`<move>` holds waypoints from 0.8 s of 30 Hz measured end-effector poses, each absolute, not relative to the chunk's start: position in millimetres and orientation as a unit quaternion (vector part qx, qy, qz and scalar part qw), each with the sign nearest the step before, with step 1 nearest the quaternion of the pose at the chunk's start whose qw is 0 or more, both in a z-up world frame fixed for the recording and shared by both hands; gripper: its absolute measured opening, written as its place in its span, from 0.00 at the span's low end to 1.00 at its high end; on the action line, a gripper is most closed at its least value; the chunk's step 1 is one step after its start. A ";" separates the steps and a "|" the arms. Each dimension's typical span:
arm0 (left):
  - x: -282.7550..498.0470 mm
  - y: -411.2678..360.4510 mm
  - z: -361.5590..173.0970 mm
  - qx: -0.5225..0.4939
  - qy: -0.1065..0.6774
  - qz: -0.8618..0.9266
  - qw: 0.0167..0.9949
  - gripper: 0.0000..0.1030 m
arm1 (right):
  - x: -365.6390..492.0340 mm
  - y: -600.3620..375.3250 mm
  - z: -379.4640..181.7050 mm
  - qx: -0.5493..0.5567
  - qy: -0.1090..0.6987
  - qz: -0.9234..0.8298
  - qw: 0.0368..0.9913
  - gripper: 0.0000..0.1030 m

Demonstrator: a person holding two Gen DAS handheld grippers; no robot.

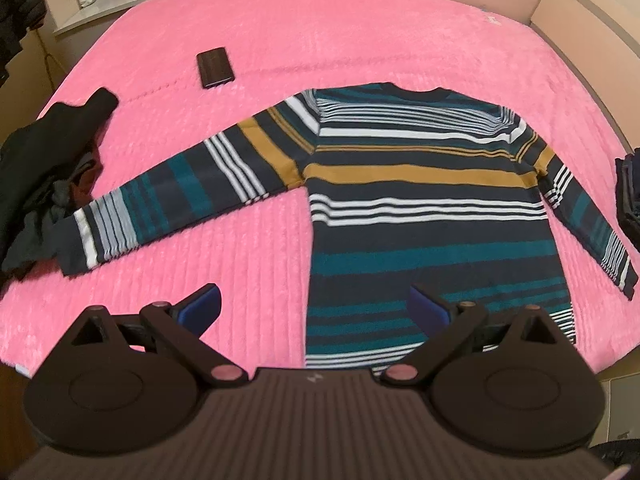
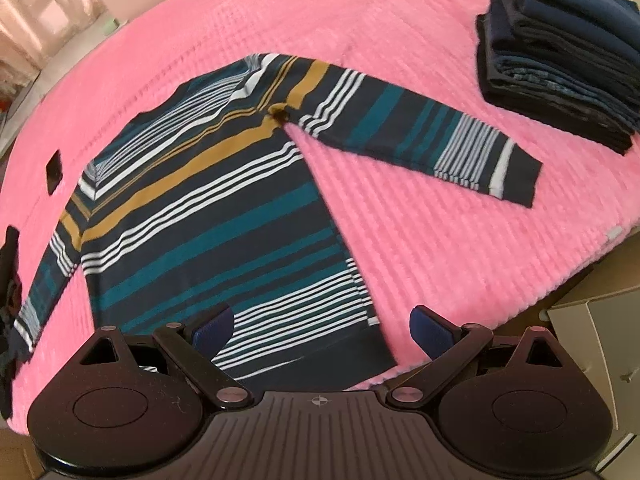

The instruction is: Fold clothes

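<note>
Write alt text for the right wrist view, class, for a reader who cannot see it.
A striped long-sleeved sweater lies flat and unfolded on a pink bedspread, one sleeve stretched out toward a neat stack of folded dark clothes at the upper right. The right tool is open above the sweater's hem, holding nothing. A small dark flat object lies at the left.

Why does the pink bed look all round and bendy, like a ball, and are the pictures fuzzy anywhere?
Left wrist view: the fisheye lens bows the pink fluffy blanket into a dome, and the corners go dark. Right wrist view: same curving, so the striped long-sleeved sweater leans sideways; its hem stripes look slightly smeared, and the stack of folded dark blue clothes at the edge is stretched. Light is soft and even in both, no glare.
</note>
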State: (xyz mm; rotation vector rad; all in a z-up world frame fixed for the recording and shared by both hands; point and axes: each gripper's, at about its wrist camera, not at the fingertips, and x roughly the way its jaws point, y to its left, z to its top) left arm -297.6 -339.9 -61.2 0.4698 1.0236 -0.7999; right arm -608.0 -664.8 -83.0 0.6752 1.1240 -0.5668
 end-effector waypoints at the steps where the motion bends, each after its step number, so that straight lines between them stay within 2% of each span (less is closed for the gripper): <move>1: -298.4 -336.0 -61.6 0.217 0.473 -0.364 0.772 0.94 | -605.3 -662.6 -84.8 0.307 0.519 -0.253 0.756 0.94; 7: -301.4 -300.5 -59.4 0.208 0.480 -0.314 0.793 0.94 | -576.7 -638.6 -102.2 0.281 0.560 -0.154 0.764 0.94; 14: -311.6 -233.3 -46.0 0.197 0.469 -0.225 0.831 0.94 | -526.2 -590.2 -111.6 0.181 0.591 0.005 0.786 0.94; 19: -299.1 -178.5 -39.7 0.176 0.476 -0.165 0.846 0.95 | -494.7 -543.2 -87.6 0.094 0.517 0.109 0.843 0.94; 24: -248.6 -154.5 -52.7 0.203 0.469 -0.184 0.839 0.95 | -463.5 -462.1 -61.5 0.001 0.441 0.208 0.873 0.93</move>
